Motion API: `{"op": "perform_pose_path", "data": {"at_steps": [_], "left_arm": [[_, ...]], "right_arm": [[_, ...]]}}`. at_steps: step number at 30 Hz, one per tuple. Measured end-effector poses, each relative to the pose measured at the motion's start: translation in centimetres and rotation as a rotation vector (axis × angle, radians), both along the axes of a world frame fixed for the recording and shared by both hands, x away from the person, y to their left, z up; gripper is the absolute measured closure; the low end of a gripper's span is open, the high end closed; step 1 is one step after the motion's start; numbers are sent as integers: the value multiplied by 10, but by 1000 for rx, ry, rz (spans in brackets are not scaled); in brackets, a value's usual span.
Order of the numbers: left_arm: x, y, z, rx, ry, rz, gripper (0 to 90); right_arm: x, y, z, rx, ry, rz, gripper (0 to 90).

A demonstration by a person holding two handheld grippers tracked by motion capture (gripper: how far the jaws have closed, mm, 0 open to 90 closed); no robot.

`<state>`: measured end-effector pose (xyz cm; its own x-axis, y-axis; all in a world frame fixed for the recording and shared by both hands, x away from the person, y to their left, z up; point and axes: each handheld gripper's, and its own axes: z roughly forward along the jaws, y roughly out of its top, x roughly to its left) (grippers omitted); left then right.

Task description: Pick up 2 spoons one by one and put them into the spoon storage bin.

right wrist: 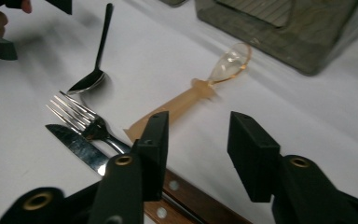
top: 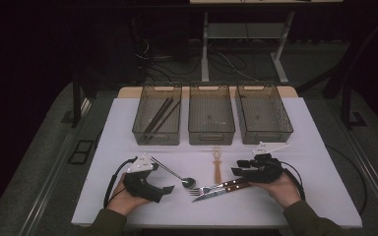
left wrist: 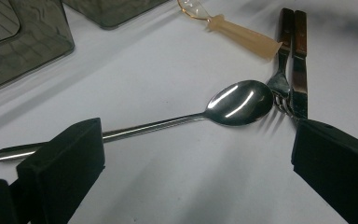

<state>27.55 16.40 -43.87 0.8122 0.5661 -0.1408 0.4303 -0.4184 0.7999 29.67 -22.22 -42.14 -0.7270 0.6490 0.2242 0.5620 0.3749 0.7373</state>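
Right hand-held gripper hovers over wooden-handled knife.

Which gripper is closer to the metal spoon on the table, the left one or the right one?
Left. The left gripper sits beside the metal spoon, its handle crossing one jaw in its own view. The right gripper is farther off, over the wooden handles of the fork and knife.

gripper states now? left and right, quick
Left gripper: open, jaws wide either side of the shiny steel spoon, not pressing it.
Right gripper: open, nothing held.
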Motion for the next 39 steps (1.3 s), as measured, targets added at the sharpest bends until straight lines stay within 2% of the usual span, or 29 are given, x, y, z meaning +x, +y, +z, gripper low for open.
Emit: {"op": "perform_pose_path", "data": {"at_steps": [7, 13, 17, 22, 27, 39], "left_arm": [[0, -1, 0, 1, 1, 0, 21], [0, 0, 0, 7, 1, -1, 21], [0, -1, -1, -4, 3, 5, 21], [0, -1, -1, -3, 3, 5, 21], [0, -1, -1, -3, 2, 5, 21], [0, -1, -1, 0, 4, 5, 21]], "right_arm": [[10, 16, -5, -43, 25, 18, 780], [28, 23, -10, -69, 37, -11, 888], [40, 29, -13, -86, 39, -37, 895], [52, 38, -20, -101, 32, -13, 895], [58, 45, -22, -125, 27, -14, 895], [64, 51, -25, -148, 35, 8, 895]]}}
